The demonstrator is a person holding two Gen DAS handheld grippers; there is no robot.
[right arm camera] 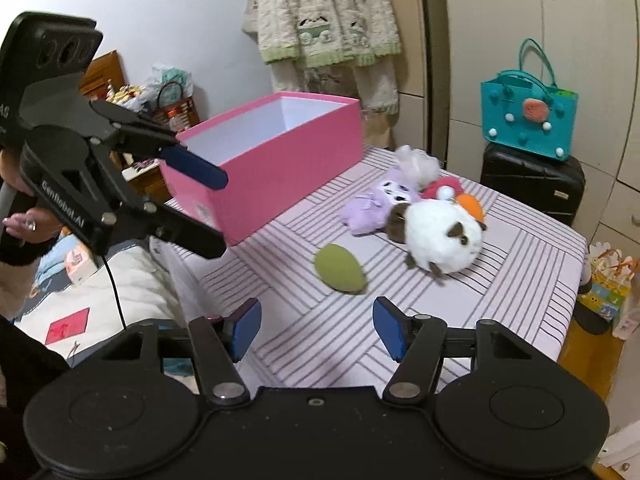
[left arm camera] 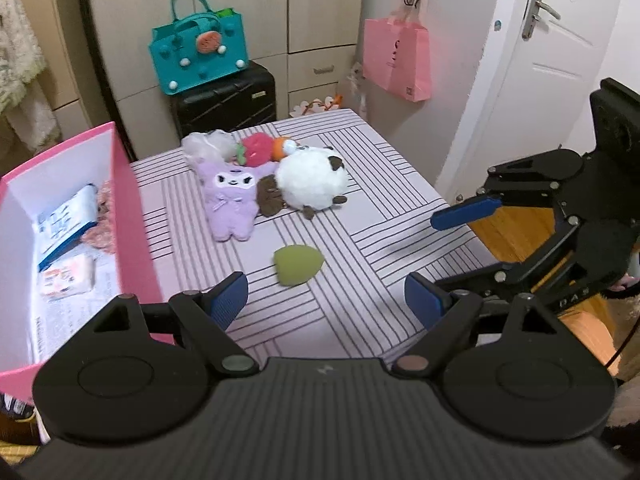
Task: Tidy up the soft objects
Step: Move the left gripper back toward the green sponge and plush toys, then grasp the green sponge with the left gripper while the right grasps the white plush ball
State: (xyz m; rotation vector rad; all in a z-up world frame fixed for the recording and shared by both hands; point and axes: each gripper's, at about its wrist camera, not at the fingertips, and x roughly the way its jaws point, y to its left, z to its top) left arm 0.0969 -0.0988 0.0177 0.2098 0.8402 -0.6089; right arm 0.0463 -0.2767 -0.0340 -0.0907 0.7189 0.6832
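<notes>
Sponge (right arm camera: 340,269): lying mid-frame; judged light, squashy, best pinched across its middle.
Left gripper (left arm camera: 326,306): being held wide, empty.
Right gripper (right arm camera: 316,330): being opened, empty.

Home bedroom. Bed (left arm camera: 400,184) with striped lilac sheet fills centre. Built-in beige wardrobe (left arm camera: 256,4) at 12 o'clock; black suitcase (left arm camera: 224,100) with teal tote (left arm camera: 198,52) on top before it. White door (left arm camera: 560,48) at 2 o'clock, pink paper bag (left arm camera: 398,60) hanging beside it. Fleecy garment (right arm camera: 328,12) hung on wall.

Green sponge (left arm camera: 298,265) (alone) before left gripper (left arm camera: 326,302).
</notes>
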